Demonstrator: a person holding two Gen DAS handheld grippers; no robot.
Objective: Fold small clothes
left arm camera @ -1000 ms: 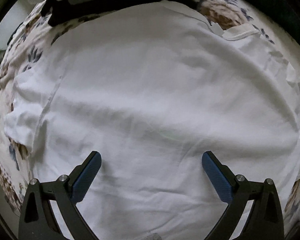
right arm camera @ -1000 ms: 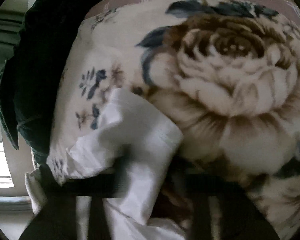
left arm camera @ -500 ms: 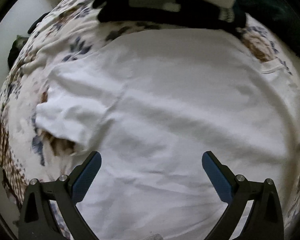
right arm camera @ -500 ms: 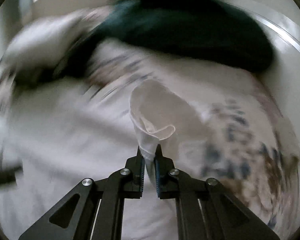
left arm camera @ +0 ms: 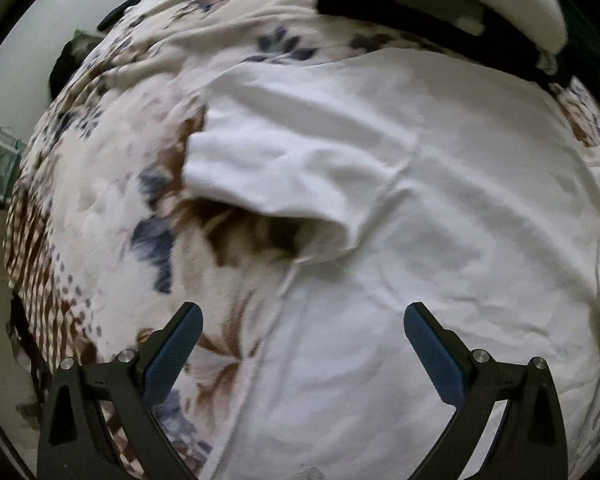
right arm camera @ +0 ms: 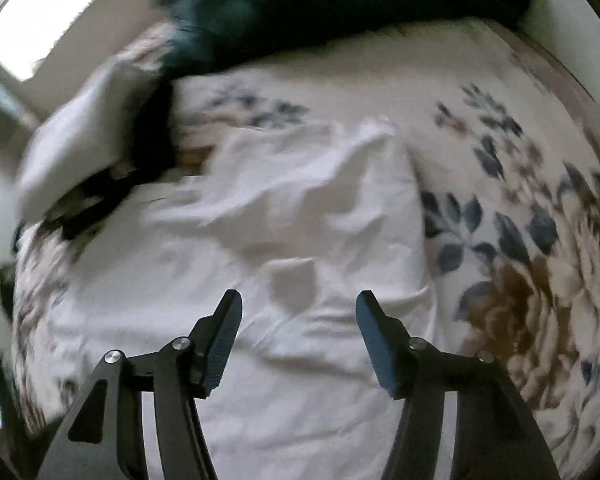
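Note:
A white T-shirt [left arm camera: 440,208] lies spread on a floral blanket [left arm camera: 100,208]. In the left wrist view its left sleeve [left arm camera: 260,176] sticks out over the blanket, a little ahead of my left gripper [left arm camera: 300,320], which is open and empty above the shirt's left edge. In the right wrist view the shirt [right arm camera: 260,272] has its right sleeve [right arm camera: 332,184] folded inward onto the body. My right gripper [right arm camera: 298,308] is open and empty just above that folded part.
A black and white garment [left arm camera: 440,4] lies beyond the shirt's far edge. A dark green fabric heap [right arm camera: 340,4] sits at the far side of the bed. The floral blanket [right arm camera: 520,220] stretches right of the shirt. A wall and window lie beyond.
My right gripper carried the right sleeve over the shirt, then opened and let it go. My left gripper moved left, so the left sleeve is now ahead of it.

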